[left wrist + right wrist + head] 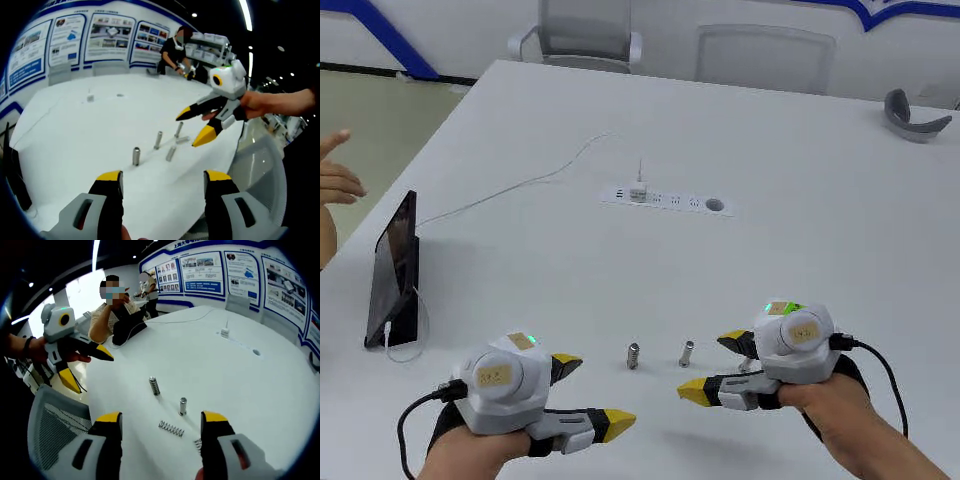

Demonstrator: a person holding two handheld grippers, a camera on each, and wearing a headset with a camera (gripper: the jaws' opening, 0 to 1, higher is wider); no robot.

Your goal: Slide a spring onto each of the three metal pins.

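Two short metal pins stand on the white table [620, 260] between my grippers. The left pin [633, 355] wears a spring; the pin beside it [686, 352] is bare. In the right gripper view the sprung pin [154, 385] is farther off and the bare pin [183, 406] nearer, with a loose spring [171, 428] lying flat in front of it. The left gripper view shows a third upright pin [178, 129] near the right gripper [205, 122]. My left gripper [592, 392] and right gripper [712, 366] are open and empty, one on each side of the pins.
A tablet [395, 270] stands propped at the table's left edge, its cable running to a power strip [665, 200] mid-table. A person's hand [335, 180] shows at the far left. Chairs [580, 35] stand beyond the far edge. A grey curved object [915, 115] lies far right.
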